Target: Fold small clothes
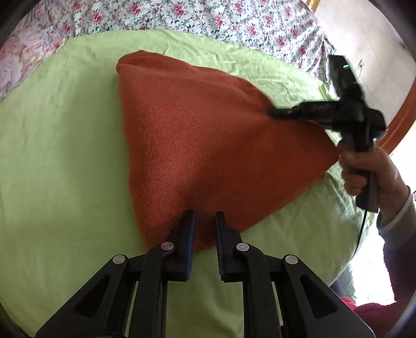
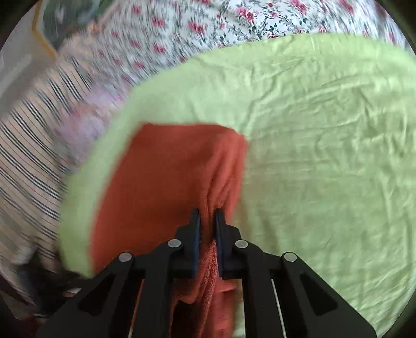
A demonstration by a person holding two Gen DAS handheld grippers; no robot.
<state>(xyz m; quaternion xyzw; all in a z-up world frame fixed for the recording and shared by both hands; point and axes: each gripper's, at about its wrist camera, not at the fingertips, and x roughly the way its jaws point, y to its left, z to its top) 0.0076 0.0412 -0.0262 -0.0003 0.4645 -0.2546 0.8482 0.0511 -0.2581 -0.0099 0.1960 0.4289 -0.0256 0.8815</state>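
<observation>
An orange terry cloth (image 1: 202,124) lies on a light green sheet (image 1: 65,156), pulled into a rough triangle. Its near edge sits between the narrow-set jaws of my left gripper (image 1: 205,215), which is shut on it at the fingertips. At the cloth's right corner, my right gripper (image 1: 271,112) is held by a person's hand (image 1: 364,169). In the right wrist view, my right gripper (image 2: 207,212) is shut on a bunched fold of the cloth (image 2: 161,182), which hangs down past the pads. The green sheet (image 2: 325,156) spreads to the right.
A floral bedspread (image 1: 208,18) lies beyond the green sheet. Striped fabric (image 2: 31,156) shows blurred at the left of the right wrist view. A wooden edge (image 1: 400,124) and bright floor are at the far right. Something dark red (image 1: 369,309) sits low right.
</observation>
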